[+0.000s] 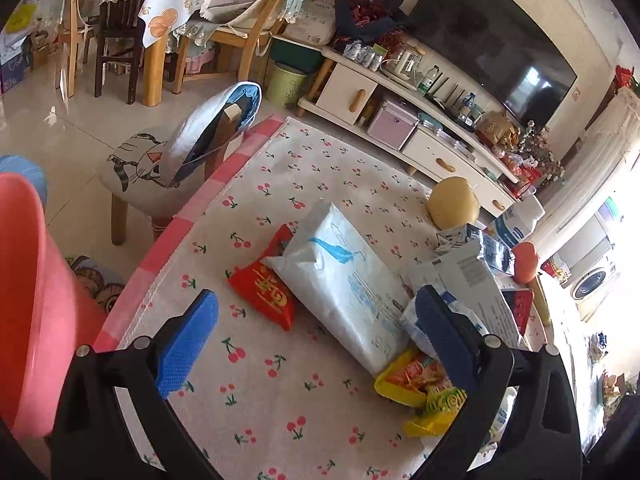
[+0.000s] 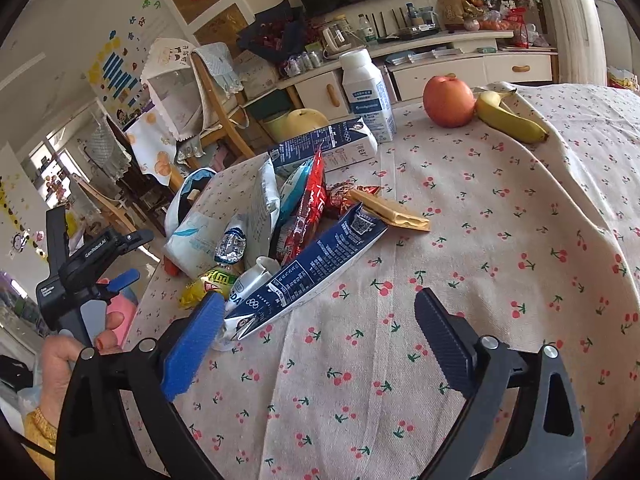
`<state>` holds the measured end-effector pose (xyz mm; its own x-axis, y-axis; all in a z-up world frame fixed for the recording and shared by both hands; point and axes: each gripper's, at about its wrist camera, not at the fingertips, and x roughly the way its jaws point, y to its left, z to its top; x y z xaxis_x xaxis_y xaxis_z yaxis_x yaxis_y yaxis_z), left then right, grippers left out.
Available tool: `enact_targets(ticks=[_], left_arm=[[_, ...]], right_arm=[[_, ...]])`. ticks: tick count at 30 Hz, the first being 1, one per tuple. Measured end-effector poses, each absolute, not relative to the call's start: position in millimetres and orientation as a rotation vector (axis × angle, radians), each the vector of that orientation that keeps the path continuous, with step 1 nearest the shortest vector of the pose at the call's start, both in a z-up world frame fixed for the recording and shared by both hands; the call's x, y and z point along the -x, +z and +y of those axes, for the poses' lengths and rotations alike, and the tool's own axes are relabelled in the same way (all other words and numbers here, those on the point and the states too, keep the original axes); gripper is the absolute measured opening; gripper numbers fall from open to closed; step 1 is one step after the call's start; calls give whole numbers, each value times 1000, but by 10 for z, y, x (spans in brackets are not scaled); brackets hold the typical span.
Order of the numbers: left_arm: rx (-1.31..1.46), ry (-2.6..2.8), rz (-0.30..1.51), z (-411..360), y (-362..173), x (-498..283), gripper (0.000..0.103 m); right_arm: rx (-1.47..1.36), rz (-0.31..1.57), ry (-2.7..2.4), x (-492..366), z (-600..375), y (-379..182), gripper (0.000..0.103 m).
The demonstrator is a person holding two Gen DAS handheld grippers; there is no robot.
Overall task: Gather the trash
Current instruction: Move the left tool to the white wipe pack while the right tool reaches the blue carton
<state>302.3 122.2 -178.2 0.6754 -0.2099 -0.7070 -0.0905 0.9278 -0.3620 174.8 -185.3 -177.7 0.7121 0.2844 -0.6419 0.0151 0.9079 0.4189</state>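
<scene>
Trash pile (image 2: pixel 280 232) just ahead of right tongs (image 2: pixel 320 340) — both tongs (image 1: pixel 316 344) apart, empty.

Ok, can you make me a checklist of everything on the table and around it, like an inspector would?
Surface: cherry-print tablecloth, wrinkled at the far right.
Job's things: trash pile with flattened blue milk carton, red snack wrapper, white tissue pack, yellow noodle packet, crushed water bottle.
Clutter: apple, banana, pear, upright milk bottle.
Claws: left claw open over the tissue pack, empty; right claw open, empty, near the carton.
Cables: nothing seen.
Surroundings: pink bin beside the table, cat-print stool, TV cabinet, dining chairs.
</scene>
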Motion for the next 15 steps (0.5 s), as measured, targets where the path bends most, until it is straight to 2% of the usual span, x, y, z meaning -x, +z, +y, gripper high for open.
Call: enact_targets(ticks=[8, 15], left_arm=[[347, -81, 875, 1167, -1998, -3350, 99], [250, -279, 956, 698, -2129, -3401, 99]], right_arm=[[-403, 780, 144, -1992, -1851, -1842, 85], [-403, 793, 104, -2037, -1968, -1852, 85]])
